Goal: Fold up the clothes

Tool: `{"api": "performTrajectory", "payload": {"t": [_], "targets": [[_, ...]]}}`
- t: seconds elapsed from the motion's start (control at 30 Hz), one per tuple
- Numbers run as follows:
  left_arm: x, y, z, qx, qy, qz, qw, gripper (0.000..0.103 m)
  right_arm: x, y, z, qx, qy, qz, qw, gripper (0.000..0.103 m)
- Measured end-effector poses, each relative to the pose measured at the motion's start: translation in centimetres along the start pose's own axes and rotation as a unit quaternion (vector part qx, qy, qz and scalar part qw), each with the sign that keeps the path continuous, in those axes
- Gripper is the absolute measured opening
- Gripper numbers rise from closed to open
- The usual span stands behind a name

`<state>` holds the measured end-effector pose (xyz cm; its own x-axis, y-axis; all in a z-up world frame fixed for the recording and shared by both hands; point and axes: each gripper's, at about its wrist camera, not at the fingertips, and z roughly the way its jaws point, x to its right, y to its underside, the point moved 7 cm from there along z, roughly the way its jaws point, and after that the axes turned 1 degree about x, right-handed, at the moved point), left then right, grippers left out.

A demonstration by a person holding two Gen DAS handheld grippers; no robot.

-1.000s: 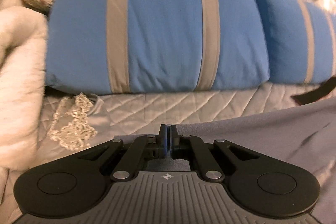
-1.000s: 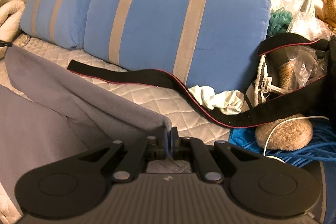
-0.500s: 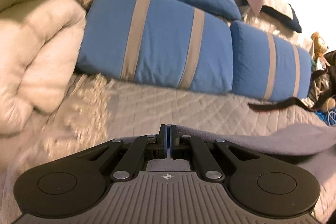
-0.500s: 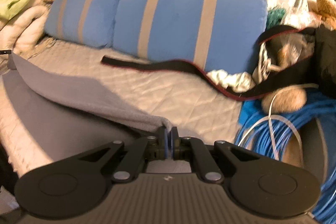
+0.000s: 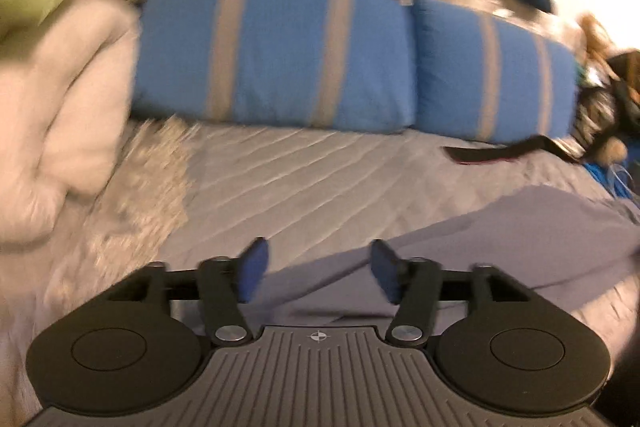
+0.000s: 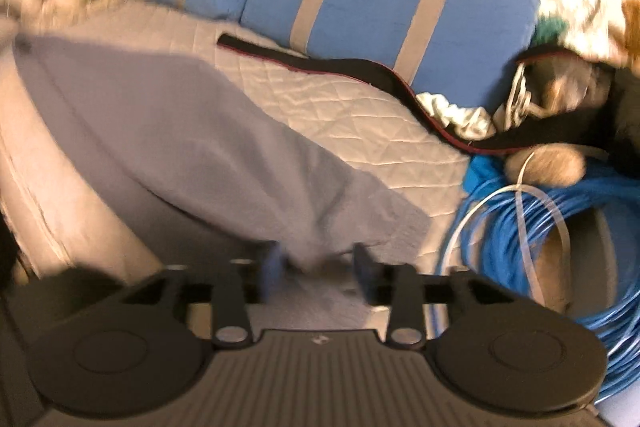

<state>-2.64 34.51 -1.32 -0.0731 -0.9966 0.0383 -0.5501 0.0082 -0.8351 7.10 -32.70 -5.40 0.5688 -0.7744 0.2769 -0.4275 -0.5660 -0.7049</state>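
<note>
On the quilted bed [image 5: 320, 183], the grey garment [image 6: 192, 131] lies under both wide-spread tools, left [image 5: 319, 271] and right [image 6: 319, 265].

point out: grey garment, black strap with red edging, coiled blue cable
grey fabric garment [image 6: 192, 131]: right wrist view, flat middle.
black strap with red edging [image 6: 340, 71]: right wrist view, midway along it.
coiled blue cable [image 6: 600, 247]: right wrist view, right side of coil.

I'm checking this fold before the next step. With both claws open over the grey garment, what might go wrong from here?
1. The grey garment lies wrinkled near the right claw, so the fold may set crooked.
2. The blue cable coil sits close beside that claw and might snag it.
3. The black strap lies on the quilt just beyond the garment and could get caught in the next fold.
</note>
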Motion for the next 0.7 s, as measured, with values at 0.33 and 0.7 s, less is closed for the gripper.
{"api": "performTrajectory", "payload": {"t": [0.33, 0.7], "targets": [[18.2, -2.2, 2.4, -0.005, 0.128, 0.102, 0.9865, 0.068, -0.7, 3.1, 2.3, -0.057, 0.104, -0.215, 0.969, 0.07], [34.1, 1.1, 8.6, -0.056, 0.194, 0.203, 0.9579, 0.068, -2.6, 4.7, 5.6, -0.084, 0.139, -0.377, 0.912, 0.037]]}}
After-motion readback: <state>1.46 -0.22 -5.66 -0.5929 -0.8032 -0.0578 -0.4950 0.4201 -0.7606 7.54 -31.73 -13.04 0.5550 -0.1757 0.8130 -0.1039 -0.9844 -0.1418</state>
